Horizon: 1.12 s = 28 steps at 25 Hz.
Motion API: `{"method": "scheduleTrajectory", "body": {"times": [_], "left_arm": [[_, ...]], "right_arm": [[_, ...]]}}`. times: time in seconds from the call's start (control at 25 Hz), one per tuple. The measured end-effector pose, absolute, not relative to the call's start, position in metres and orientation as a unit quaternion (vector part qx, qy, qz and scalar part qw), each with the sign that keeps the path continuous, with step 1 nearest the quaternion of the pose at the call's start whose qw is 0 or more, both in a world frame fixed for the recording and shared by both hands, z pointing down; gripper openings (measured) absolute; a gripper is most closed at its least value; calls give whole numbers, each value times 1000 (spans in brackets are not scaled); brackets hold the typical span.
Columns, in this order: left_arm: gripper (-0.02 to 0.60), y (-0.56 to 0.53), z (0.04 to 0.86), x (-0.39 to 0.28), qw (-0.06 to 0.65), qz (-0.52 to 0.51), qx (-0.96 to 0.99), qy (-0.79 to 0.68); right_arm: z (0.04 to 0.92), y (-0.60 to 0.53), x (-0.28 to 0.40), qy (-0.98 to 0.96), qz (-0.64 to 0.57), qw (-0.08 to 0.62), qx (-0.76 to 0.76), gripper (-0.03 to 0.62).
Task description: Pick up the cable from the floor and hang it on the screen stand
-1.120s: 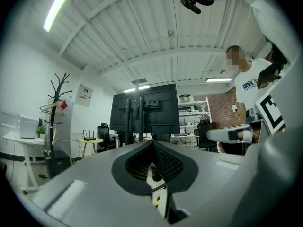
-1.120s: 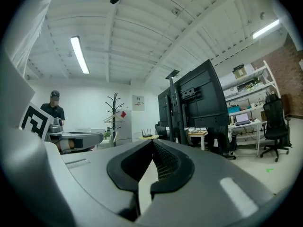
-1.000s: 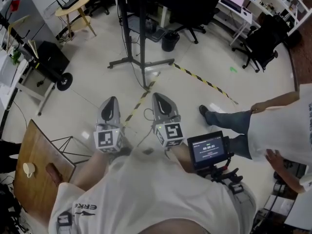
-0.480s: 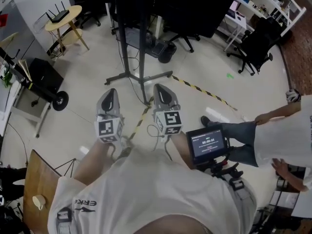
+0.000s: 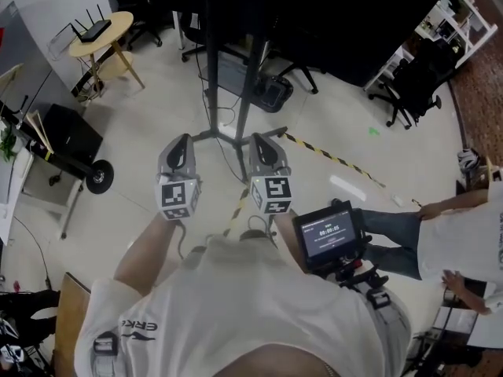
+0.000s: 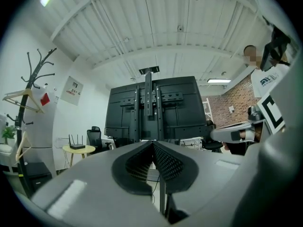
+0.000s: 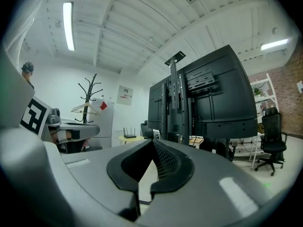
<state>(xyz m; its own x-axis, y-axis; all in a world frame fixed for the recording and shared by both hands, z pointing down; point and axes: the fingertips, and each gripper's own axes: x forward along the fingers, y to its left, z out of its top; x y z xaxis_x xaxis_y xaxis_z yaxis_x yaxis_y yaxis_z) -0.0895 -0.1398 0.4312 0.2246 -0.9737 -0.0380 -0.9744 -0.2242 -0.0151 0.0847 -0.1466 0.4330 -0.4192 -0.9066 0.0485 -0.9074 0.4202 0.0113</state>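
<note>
On the floor (image 5: 157,108) by the screen stand (image 5: 246,93), a thin cable (image 5: 233,162) seems to trail, apart from the left claw (image 5: 180,141) and right claw (image 5: 263,138), both closed on nothing. It is judged light and limp, best pinched mid-length.

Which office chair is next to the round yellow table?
The office chair left of the screen, just beside the round table; another chair stands far right.

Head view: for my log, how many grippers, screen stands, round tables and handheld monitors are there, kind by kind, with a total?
Grippers: 2 (left gripper, right gripper)
Screen stand: 1
Round table: 1
Handheld monitor: 1
Total: 5
</note>
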Motion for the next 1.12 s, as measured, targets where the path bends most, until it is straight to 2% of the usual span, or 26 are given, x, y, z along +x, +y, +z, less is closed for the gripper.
{"method": "scheduleTrajectory", "body": {"times": [0.68, 0.92, 1.12], "left_arm": [[2, -244, 454, -77, -7, -5, -762, 648], [2, -284, 500, -67, -21, -34, -758, 650], [2, -304, 582, -64, -50, -67, -765, 639]], "right_arm": [[461, -255, 100, -857, 21, 42, 513, 14], [511, -293, 107, -864, 33, 73, 497, 14], [596, -307, 107, -864, 60, 108, 487, 15]]}}
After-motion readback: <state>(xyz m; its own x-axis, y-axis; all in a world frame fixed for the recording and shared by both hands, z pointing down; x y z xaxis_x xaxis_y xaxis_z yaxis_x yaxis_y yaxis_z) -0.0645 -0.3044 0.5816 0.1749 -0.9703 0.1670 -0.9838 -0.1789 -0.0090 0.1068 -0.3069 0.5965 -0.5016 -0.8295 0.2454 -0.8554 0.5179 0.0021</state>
